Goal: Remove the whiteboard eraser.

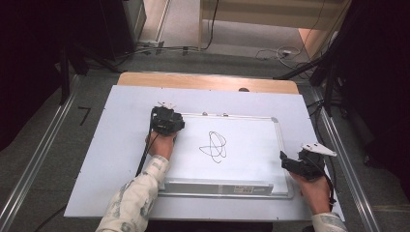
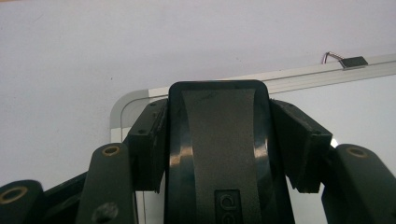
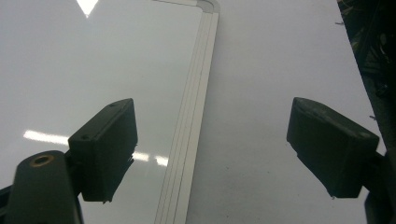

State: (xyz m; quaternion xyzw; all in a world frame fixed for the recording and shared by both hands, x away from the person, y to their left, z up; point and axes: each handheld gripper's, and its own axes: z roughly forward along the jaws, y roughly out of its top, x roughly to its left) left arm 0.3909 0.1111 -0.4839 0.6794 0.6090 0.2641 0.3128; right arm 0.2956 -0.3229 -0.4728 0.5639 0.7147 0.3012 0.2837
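Right now your left gripper (image 1: 167,121) has its jaws clamped on the black eraser (image 2: 218,154), one pad on each long side, at the near-left corner region of the whiteboard (image 1: 251,159) as the high view frames it, close to the board's upper left corner. Your right gripper (image 1: 297,164) hangs with its jaws spread wide and nothing between them, straddling the board's right frame edge (image 3: 189,140).

Risks from here, as I judge them: the scribble (image 1: 215,146) sits well apart from the eraser, toward the middle of the board, so you have a long sweep to make. If you tilt the eraser on the way, only an edge will drag and it will smear the ink rather than lift it. The grip looks to be on the smooth glossy sides, so a hard push down could let the eraser twist or slip out. The board lies loose on the white table cover (image 1: 121,145); with your right gripper not pressing on anything, a firm wipe may shove the board sideways.

Orientation: in the left gripper view the eraser's long axis runs straight along the jaws, its rounded end pointing away from your hand toward the board's top frame. I can't tell whether its felt face is flat on the board
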